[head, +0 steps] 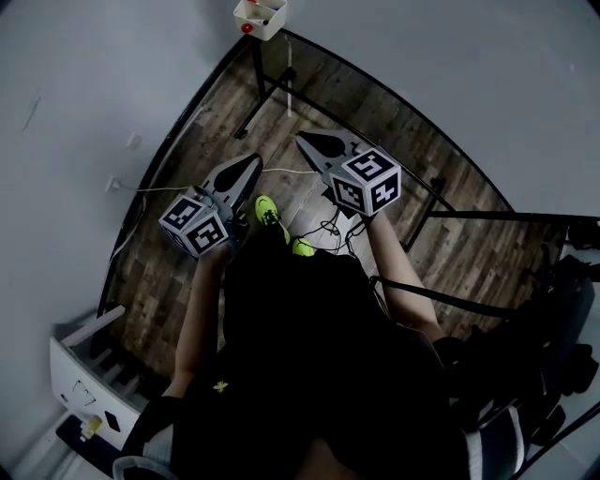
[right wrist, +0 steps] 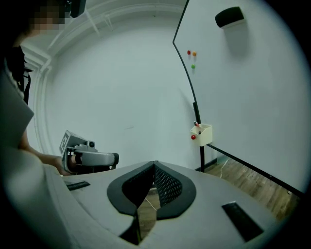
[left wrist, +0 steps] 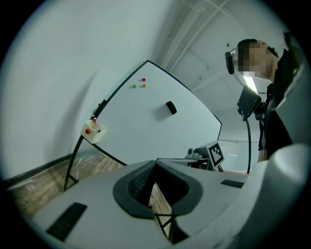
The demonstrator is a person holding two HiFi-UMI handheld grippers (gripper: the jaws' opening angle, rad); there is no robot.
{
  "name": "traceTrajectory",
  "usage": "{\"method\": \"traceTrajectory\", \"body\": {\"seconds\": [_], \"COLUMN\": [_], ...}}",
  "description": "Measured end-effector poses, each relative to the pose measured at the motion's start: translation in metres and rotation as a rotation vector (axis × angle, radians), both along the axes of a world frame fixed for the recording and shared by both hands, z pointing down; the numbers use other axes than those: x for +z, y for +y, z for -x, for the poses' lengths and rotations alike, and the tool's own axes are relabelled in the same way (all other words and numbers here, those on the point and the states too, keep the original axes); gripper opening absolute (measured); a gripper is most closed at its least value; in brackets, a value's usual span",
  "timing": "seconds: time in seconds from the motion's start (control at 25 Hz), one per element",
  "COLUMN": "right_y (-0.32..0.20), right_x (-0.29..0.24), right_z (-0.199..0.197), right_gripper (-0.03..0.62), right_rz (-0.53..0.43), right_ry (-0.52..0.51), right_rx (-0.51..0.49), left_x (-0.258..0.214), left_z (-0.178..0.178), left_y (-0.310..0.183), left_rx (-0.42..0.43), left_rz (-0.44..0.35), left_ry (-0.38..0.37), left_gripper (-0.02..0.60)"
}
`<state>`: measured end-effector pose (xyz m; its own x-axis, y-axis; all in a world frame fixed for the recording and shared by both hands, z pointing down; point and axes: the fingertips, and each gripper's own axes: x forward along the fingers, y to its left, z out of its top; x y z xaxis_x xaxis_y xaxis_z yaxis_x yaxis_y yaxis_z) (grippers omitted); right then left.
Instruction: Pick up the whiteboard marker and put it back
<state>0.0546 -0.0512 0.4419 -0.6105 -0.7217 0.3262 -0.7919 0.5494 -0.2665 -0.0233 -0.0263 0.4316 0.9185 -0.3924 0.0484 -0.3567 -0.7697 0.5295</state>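
Note:
A small white holder box [head: 260, 16] with a red dot hangs at the whiteboard's lower corner; it also shows in the left gripper view [left wrist: 93, 131] and the right gripper view [right wrist: 201, 133]. A red-tipped marker [right wrist: 196, 124] seems to stick up out of it. My left gripper [head: 255, 159] and right gripper [head: 302, 139] are held out level over the floor, well short of the box. Both point toward it. The left gripper [left wrist: 155, 161] has its jaws together with nothing between them. So does the right gripper [right wrist: 154, 164].
The whiteboard [left wrist: 160, 131] stands on a black frame with legs [head: 267, 89] on the wooden floor. It carries a black eraser [right wrist: 229, 16] and small coloured magnets [right wrist: 191, 54]. Cables [head: 328, 225] lie by my green shoes [head: 267, 211]. A white rack [head: 84, 375] stands at lower left.

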Motion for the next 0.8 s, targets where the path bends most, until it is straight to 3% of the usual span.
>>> {"method": "traceTrajectory", "body": {"seconds": [0.36, 0.8], "right_y": [0.058, 0.082], "right_x": [-0.008, -0.016], "right_z": [-0.012, 0.009], "right_gripper": [0.002, 0.002], "right_rz": [-0.029, -0.067], "right_ry": [-0.014, -0.02], "right_rx": [-0.035, -0.102], "left_x": [-0.006, -0.013], "left_z": [-0.02, -0.018], "left_y": [0.058, 0.08], "left_rx": [-0.022, -0.063], "left_rz": [-0.038, -0.037], "left_ry": [-0.006, -0.027], "left_gripper": [0.015, 0.015]}}
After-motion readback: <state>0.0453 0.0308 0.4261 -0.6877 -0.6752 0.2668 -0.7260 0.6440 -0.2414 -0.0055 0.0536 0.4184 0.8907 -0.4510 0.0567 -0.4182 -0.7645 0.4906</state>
